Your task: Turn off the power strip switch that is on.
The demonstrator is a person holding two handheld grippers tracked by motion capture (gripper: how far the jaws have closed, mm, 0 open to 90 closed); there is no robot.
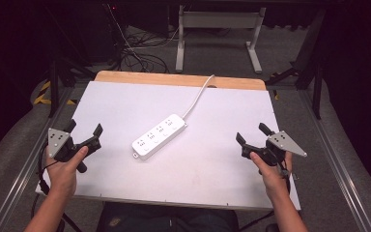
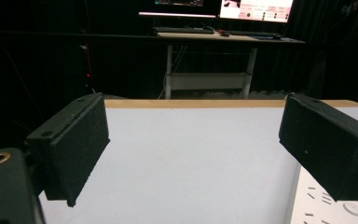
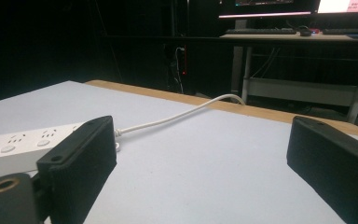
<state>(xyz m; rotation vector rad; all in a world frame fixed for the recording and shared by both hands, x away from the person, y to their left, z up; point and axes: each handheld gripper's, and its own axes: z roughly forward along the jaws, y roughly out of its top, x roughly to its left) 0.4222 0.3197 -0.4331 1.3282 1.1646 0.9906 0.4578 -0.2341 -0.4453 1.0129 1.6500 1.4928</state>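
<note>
High view, glossy white oblong power strip (image 1: 159, 136), matte white tabletop (image 1: 125, 106)

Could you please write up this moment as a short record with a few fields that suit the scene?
surface: white table top with a wooden far edge
main object: white power strip, lying flat and diagonal near the middle
cord: white cable running from the strip's far end over the far edge
left gripper: open, holding nothing, left of the strip and apart from it
right gripper: open, holding nothing, right of the strip and apart from it
contact: neither gripper touches the strip
</note>
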